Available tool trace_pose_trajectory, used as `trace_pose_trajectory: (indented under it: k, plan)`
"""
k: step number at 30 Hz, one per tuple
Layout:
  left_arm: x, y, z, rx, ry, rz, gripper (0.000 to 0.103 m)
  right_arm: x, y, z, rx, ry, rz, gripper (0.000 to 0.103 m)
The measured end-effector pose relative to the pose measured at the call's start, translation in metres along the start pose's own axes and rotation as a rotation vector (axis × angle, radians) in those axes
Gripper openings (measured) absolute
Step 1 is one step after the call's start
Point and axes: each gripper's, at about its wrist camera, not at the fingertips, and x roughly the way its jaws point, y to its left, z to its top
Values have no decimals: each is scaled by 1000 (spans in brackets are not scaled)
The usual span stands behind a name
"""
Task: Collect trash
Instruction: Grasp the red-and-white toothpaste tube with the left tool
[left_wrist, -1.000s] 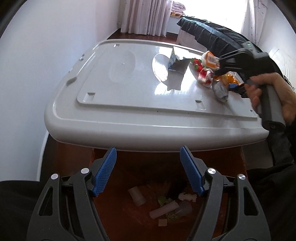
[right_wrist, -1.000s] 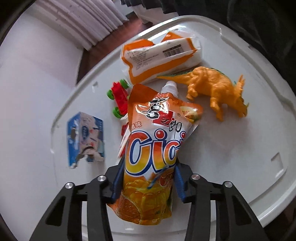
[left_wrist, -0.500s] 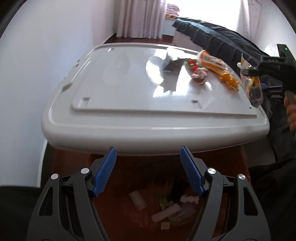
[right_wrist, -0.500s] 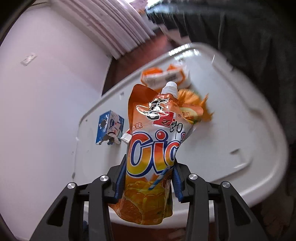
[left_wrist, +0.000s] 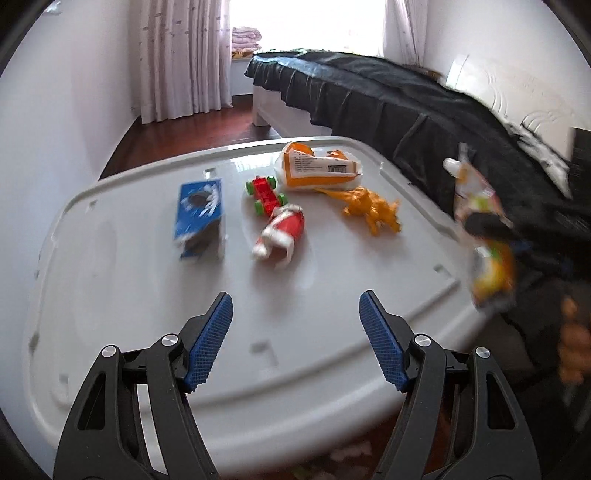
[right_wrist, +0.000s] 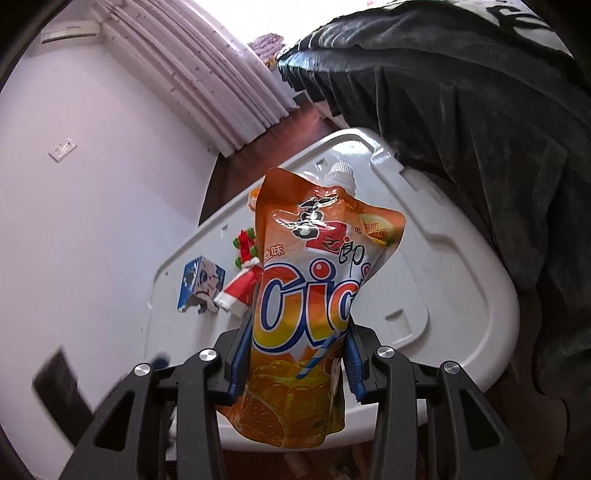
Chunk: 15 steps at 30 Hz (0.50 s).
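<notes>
Fingers of the right gripper (right_wrist: 295, 363) pinch an orange pouch (right_wrist: 314, 288) near its bottom, one blue pad on each side. The pouch stands up between them with its white cap on top. It is held low, I think, so the floppy top can hang free and the whole thing can be dropped in one go. The pouch is up in the air, past the near edge of the desk (right_wrist: 461, 295), not lying on it.

The left gripper (left_wrist: 295, 343) has its fingers (left_wrist: 210, 347) set wide, and nothing is between them. They hang over the bare near part of the desk and touch nothing. They look ready to pick the next piece. In the left view the pouch shows as a blur off the right edge of the desk, held out there by the other hand.

Farther out on the desk lie the rest of the things. A blue carton (left_wrist: 199, 218) sits to the left. A red and white wrapper (left_wrist: 284, 229) lies beside it. A toy car (left_wrist: 265, 195) is just behind the wrapper. An orange and white pack (left_wrist: 317, 171) lies at the back, and a toy dinosaur (left_wrist: 373, 212) stands near it. The carton, wrapper and pack look like trash that is not yet collected. The toys probably stay. A bed (left_wrist: 406, 110) with a dark cover is behind the desk.
</notes>
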Motion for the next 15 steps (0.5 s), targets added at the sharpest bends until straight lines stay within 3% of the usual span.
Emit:
trace_pose_trajectory:
  k: [13,15]
  plan:
    - [111,-11,50,134,107,142,70,-10,10,-1,-48,-25,21,42]
    - [128,-9,52,130,145,172,60,-8,10,0,-42,-21,25,42]
